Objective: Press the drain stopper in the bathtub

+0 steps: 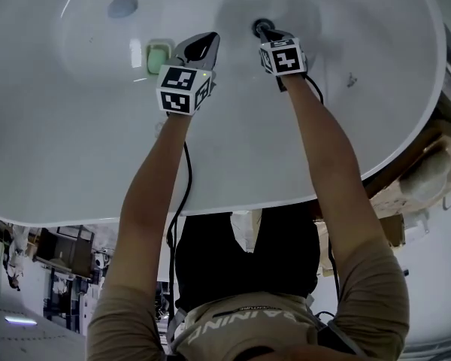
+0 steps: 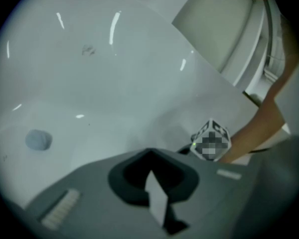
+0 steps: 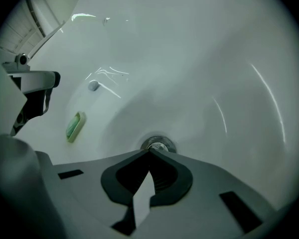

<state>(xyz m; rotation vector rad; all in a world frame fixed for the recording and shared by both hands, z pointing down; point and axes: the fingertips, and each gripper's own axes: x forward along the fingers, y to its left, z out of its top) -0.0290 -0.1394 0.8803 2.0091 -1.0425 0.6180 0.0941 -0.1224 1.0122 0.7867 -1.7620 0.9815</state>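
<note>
The round chrome drain stopper point(image 3: 158, 144) sits in the white bathtub floor point(image 3: 199, 73); in the head view the drain stopper point(image 1: 261, 25) is at the top centre. My right gripper point(image 3: 149, 151) is shut, its closed tips resting at the stopper's near edge; whether they touch it is unclear. From the head camera, that right gripper point(image 1: 266, 31) points straight at the drain. My left gripper point(image 1: 209, 39) hovers to the left of it, shut and holding nothing, over bare tub floor point(image 2: 114, 93). The left gripper point(image 2: 149, 152) sees the right one's marker cube point(image 2: 211, 141).
A green soap bar in a dish point(image 1: 158, 57) lies just left of the left gripper, the same soap point(image 3: 74, 126) left of the drain. A grey round fitting point(image 1: 122, 6) sits farther left. The tub rim point(image 1: 406, 149) curves around at the right.
</note>
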